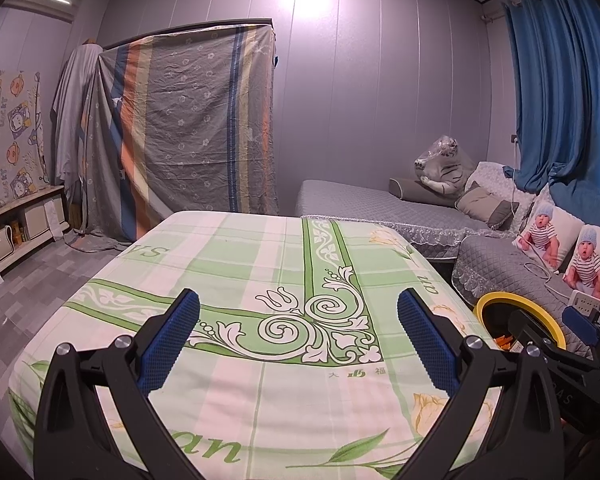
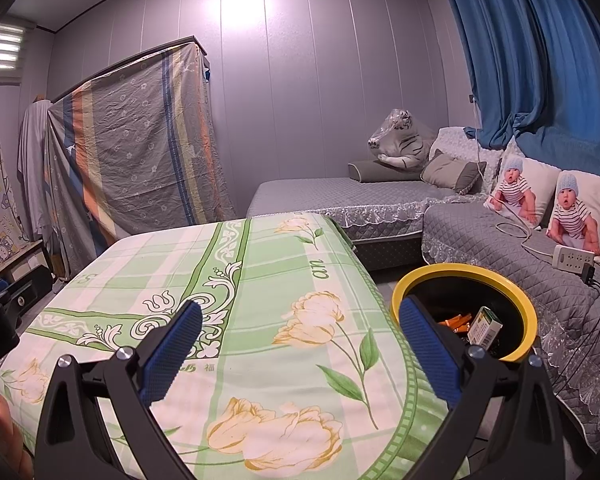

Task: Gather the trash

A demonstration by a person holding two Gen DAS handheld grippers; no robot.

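Here, one bin, two splayed grippers

The table has a green and white cloth with yellow flowers spread flat over its top; the cloth hangs over the edges; a bin with a yellow rim stands on the floor just beside the table's right side; a small box and orange bits lie inside the bin.
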